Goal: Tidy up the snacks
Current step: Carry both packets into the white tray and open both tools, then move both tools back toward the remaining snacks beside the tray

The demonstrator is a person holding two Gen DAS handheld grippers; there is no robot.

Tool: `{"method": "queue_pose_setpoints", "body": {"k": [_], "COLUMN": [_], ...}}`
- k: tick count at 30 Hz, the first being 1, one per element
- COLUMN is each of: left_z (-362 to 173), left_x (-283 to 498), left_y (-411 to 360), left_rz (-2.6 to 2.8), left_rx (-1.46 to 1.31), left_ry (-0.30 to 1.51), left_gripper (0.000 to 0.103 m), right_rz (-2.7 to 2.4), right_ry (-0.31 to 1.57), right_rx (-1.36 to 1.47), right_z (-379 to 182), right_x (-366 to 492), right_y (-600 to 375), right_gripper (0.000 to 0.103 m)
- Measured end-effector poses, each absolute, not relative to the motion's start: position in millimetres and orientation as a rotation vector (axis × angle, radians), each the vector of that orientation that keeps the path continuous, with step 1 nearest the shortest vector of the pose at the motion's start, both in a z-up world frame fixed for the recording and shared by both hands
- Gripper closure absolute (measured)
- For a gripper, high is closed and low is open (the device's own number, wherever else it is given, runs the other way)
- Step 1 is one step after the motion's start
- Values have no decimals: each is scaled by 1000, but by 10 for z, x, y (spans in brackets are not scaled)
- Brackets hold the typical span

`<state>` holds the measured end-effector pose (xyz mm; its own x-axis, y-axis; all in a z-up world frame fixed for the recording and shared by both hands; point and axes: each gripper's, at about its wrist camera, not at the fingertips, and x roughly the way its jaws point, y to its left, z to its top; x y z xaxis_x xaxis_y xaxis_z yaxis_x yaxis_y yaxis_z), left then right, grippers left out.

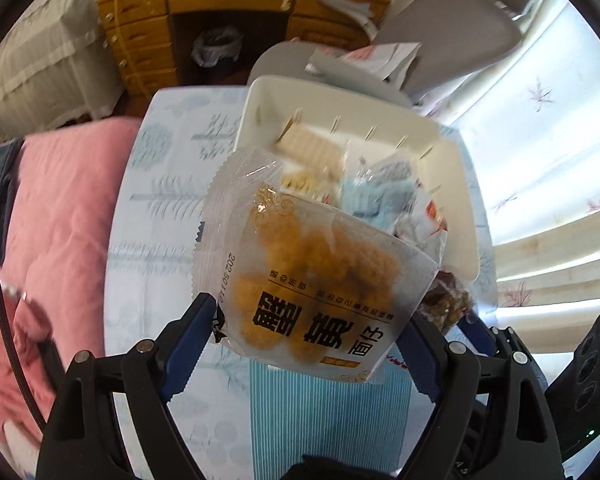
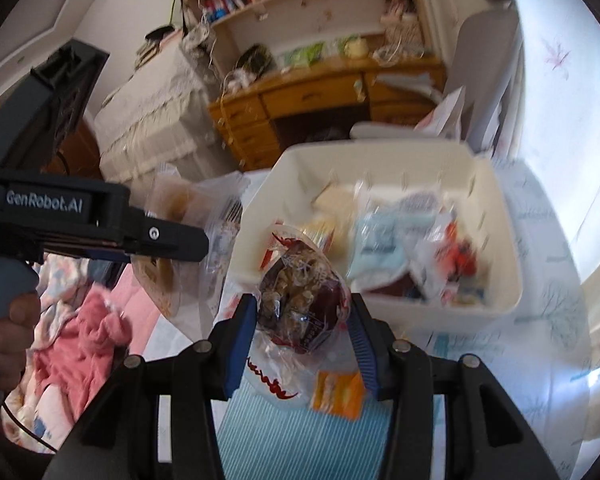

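A bedroom: a wooden desk with drawers at the back, a pink quilt to one side, and in front a table under a pale cloth printed with blue trees.

Two snack packets are in the air. The left gripper pinches a clear packet of golden fried snacks by its lower edge, held up in front of the near-left corner of a white bin. The right gripper is closed on a dark nut-and-date packet, its loose wrapper tail trailing below, just short of the bin's near rim. The bin stands toward the far side of the table and already holds several packets, among them a light blue one and a red one. An orange sachet lies on a blue striped mat at the table's near edge.

The step in hand looks like carrying both packets to the bin. Next, each gripper needs to clear the rim, get over a free spot inside, then release; the orange sachet appears left to collect.
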<state>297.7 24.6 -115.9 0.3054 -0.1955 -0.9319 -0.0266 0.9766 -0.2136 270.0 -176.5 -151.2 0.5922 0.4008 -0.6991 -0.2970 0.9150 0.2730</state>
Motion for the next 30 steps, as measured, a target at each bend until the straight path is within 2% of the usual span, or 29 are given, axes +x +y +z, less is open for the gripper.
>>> {"method": "queue_pose_setpoints", "body": {"k": [10,16,21,22,23,25,27,30], "left_z": [-1319,-1502,-1592,-1618,-1630,-1598,-1537,-1467], "left_x": [3365,3528,3593,3607,3611,3600,3582,3539], "left_y": [-48,-258,-408,-441,-457,-468,-483,-499], "left_rz": [-233,-273,-265,-261,-264,-263,-264,-250], "left_rx": [-153,-142,-99,-83,-80,-90,-91,-86], "left_ry": [1139,1164,1219,1242,1250,1242,1223,1217], "left_gripper": [16,16,11,11,11,8,2,2], "right_rz": [218,132,108,110,114,120,133,147], "right_ry": [778,827,873,882,890,897,897,898], "right_rx": [188,226,252,262,269,285,287,290], "right_z": [-1674,-1823,-1903,-1913,-1919,-1925,-1909,-1878], "right_x": [3023,3208,3270,3277,3275,3280,3274,3248], "right_y": [-2116,-2348,-2462,-2478,-2482,-2505,-2508,-2521], "right_gripper": [56,56,51,46,34,18,18,18]}}
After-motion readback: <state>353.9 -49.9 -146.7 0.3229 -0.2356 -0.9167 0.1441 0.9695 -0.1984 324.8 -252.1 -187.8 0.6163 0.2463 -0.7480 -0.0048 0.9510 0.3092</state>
